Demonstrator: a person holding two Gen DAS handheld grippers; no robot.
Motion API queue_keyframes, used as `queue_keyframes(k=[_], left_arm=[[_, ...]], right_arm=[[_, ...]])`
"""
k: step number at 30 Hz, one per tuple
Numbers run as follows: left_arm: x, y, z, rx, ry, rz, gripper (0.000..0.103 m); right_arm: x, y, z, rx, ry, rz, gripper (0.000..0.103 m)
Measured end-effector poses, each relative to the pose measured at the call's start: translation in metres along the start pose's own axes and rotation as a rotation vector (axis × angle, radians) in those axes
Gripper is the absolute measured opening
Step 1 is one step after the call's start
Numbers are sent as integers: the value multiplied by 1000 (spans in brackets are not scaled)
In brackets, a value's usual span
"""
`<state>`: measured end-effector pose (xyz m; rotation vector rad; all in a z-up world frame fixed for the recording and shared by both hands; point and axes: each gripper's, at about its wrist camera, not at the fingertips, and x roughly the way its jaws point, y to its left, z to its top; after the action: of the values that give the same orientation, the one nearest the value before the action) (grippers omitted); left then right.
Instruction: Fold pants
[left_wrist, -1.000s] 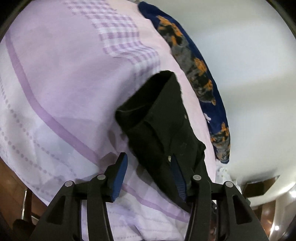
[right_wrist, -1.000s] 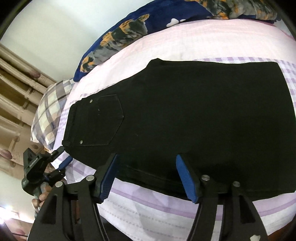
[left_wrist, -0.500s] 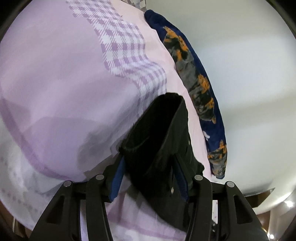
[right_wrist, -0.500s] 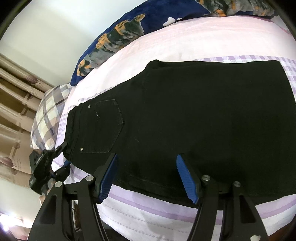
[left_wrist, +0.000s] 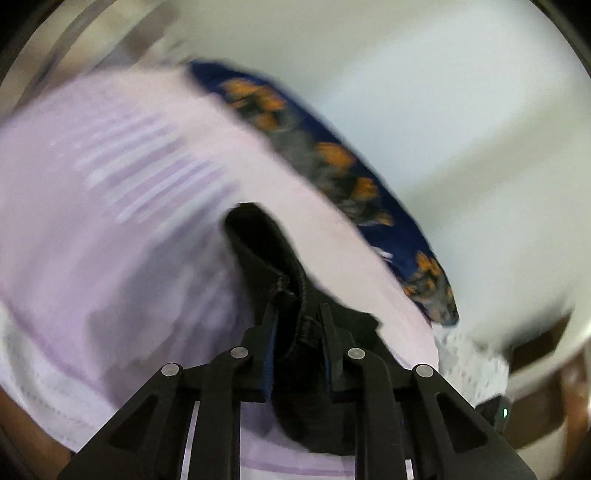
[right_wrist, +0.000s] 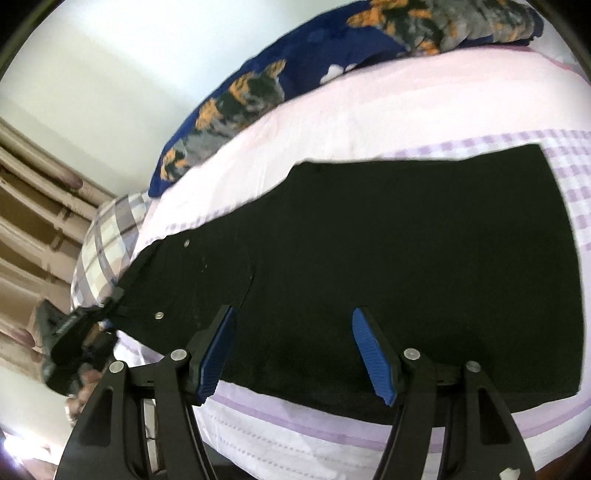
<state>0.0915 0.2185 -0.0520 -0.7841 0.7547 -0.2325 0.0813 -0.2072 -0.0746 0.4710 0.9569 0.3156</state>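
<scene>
Black pants (right_wrist: 406, 251) lie folded in half lengthwise on a pink and lilac bed sheet (right_wrist: 369, 107), waistband to the left, back pocket rivets showing. My left gripper (left_wrist: 295, 314) is shut on the waistband of the pants (left_wrist: 269, 251), which bunches up between its fingers; it also shows in the right wrist view (right_wrist: 107, 314) at the waistband corner. My right gripper (right_wrist: 293, 321) is open, its blue pads (right_wrist: 373, 354) hovering over the near edge of the pants without holding them.
A navy blanket with orange cats (right_wrist: 266, 88) lies along the far side of the bed by the white wall. A plaid pillow (right_wrist: 107, 240) sits at the left end. Wooden furniture (right_wrist: 33, 221) stands beyond it. The bed's near edge (right_wrist: 295, 443) is just below my right gripper.
My left gripper has moved onto the waistband and closed on it, and is now swinging, blurring its view. The right gripper stayed open and shifted slightly closer over the pants.
</scene>
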Motion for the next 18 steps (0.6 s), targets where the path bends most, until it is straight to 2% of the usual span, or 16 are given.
queue_keyframes(k=[5, 10, 14, 18], left_arm=[[9, -93, -3, 204, 30, -140, 18], [43, -177, -34, 368, 155, -276, 18], [83, -218, -74, 474, 276, -304, 18], [141, -235, -125, 514, 463, -281, 15]], right_arm=[[-29, -26, 6, 39, -73, -8, 63], [-61, -61, 8, 98, -147, -28, 63], [-85, -95, 5, 162, -195, -46, 64], [-98, -125, 0, 232, -220, -46, 64]])
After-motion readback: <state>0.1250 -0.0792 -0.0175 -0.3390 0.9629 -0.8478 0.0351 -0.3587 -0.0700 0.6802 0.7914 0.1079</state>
